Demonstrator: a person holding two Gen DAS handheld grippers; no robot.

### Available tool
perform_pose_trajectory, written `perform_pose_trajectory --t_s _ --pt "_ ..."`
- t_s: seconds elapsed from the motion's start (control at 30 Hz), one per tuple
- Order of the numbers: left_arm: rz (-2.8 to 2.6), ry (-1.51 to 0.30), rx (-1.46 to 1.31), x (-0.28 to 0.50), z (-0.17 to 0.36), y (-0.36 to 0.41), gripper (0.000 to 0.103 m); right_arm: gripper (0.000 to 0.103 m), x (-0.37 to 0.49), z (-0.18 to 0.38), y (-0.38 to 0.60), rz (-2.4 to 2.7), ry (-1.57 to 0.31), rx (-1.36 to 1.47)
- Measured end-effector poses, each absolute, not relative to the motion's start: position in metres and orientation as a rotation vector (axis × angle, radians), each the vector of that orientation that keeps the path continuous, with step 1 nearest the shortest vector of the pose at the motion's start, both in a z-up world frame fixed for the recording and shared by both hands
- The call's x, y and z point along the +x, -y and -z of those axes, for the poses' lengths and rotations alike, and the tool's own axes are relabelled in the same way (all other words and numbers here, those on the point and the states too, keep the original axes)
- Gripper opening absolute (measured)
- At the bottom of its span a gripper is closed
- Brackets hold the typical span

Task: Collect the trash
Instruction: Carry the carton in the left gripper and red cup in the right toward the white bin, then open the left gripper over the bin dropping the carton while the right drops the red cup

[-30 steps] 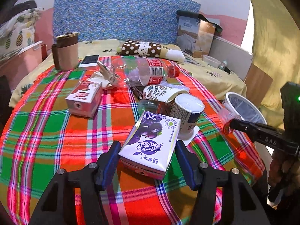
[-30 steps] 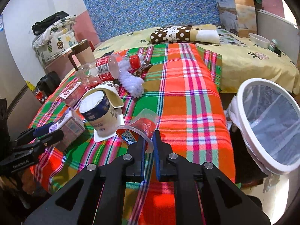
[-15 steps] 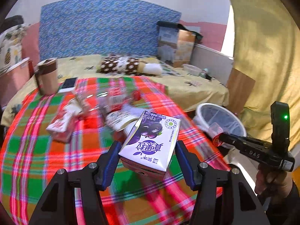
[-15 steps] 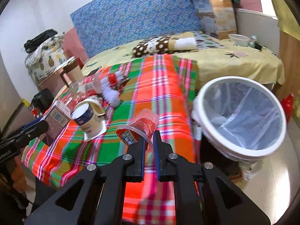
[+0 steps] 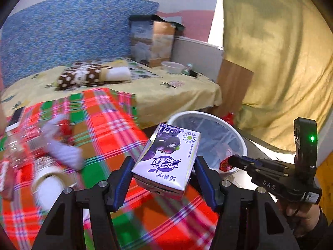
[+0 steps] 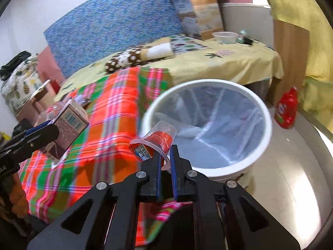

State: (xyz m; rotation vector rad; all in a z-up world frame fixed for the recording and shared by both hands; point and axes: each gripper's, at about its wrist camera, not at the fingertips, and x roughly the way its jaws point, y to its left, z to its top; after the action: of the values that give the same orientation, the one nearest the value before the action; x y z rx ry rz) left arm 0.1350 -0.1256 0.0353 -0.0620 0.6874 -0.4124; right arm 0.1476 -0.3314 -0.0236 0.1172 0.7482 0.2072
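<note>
The bed under its red, green and orange plaid cloth [image 5: 108,125] carries trash not yet collected: a blurred clear plastic bottle [image 5: 14,145], a white cylindrical tub [image 5: 47,185] and some crumpled white wrapping [image 5: 62,148], so most of the collecting looks to be ahead. Just beside the bed stands the round white bin with its clear liner [image 6: 208,125]; what shows of its inside looks bare, though the bottom is hard to read. The left gripper [image 5: 162,179] is clamped on a purple-and-white blueberry drink carton [image 5: 166,158], held near the bin's rim. The right gripper [image 6: 165,162] has its jaws pinched nearly together on the lip of a clear plastic cup with a red label [image 6: 154,141], at the bin's near edge. Neither piece is dropped yet.
</note>
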Motion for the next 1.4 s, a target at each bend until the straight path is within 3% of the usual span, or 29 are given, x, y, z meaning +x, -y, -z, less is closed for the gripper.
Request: perform_pose_trajectory --t_s 0.53,0.7,1.4 --pt "0.559 -0.77 -0.003 0.201 0.0 0.212 0.06 0.012 0.166 0.035 0.371 -0.088 -0.818 0.101" --pt "0.569 -0.787 0.004 0.206 0.006 0.219 0.06 0.032 0.168 0.037 0.375 -0.074 -0.826 0.093" --pt "0.502 -0.734 -0.068 0.168 -0.014 0.178 0.06 0.032 0.141 0.016 0.351 -0.165 -0.714 0.104"
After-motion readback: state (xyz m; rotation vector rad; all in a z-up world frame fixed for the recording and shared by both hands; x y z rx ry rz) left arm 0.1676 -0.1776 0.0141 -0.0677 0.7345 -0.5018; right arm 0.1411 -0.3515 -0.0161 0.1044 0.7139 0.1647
